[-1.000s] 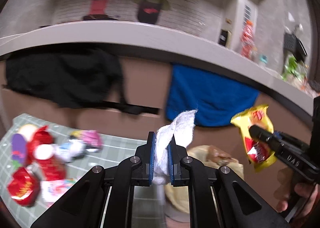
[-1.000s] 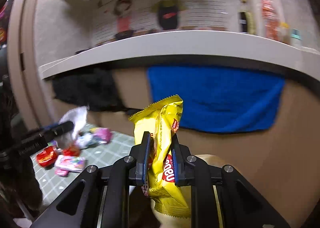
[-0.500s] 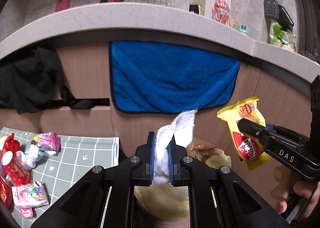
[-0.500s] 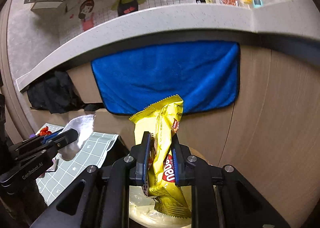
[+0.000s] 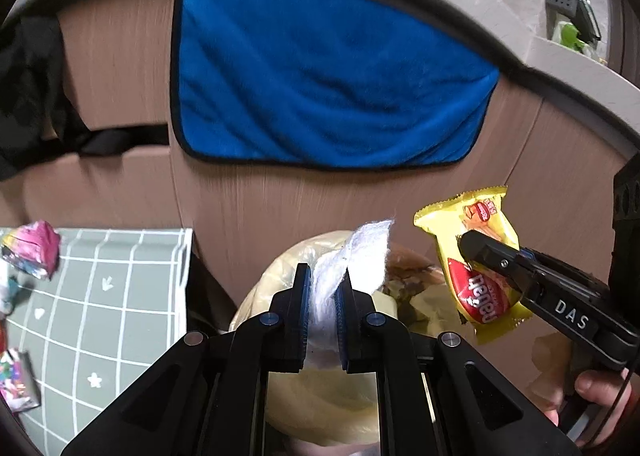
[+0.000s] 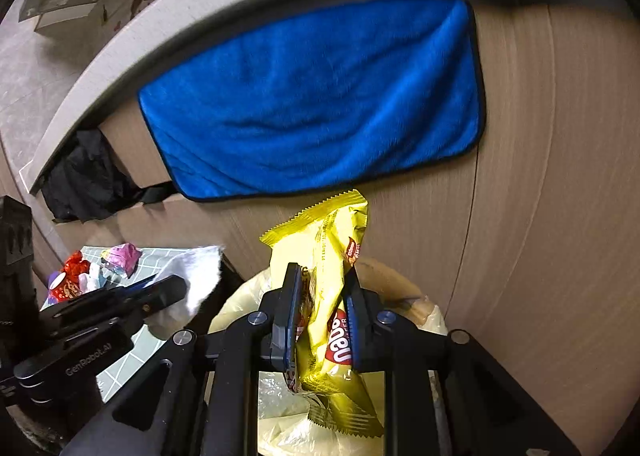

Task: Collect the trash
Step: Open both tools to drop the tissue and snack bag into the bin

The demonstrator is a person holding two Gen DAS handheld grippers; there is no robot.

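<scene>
Two pieces of trash are hanging over the bin at once as we are working: our left gripper (image 5: 323, 294) is pinching a crumpled white tissue (image 5: 352, 256) between narrowly closed jaws, and our right gripper (image 6: 320, 316) is clamping a yellow crinkled snack wrapper with a red logo (image 6: 332, 284) the same way. Both are hovering above the round trash bin lined with a pale yellowish plastic bag (image 5: 320, 408), which is sitting at about six o'clock in each wrist view, with some brownish scraps already lying inside it. Neither piece is released yet, so we are judging this drop as the step in hand. At nine o'clock in the left view, the grey-green mat with a white grid (image 5: 120, 296) is carrying more litter: a pink crumpled wrapper (image 5: 34, 254) and other colourful packets, including red ones (image 6: 70, 280) seen from the right wrist. Those are remaining for us to fetch, so we are judging the task as only partly done. Behind the bin a blue fleecy towel (image 5: 328, 71) is hanging on the wooden panel.
</scene>
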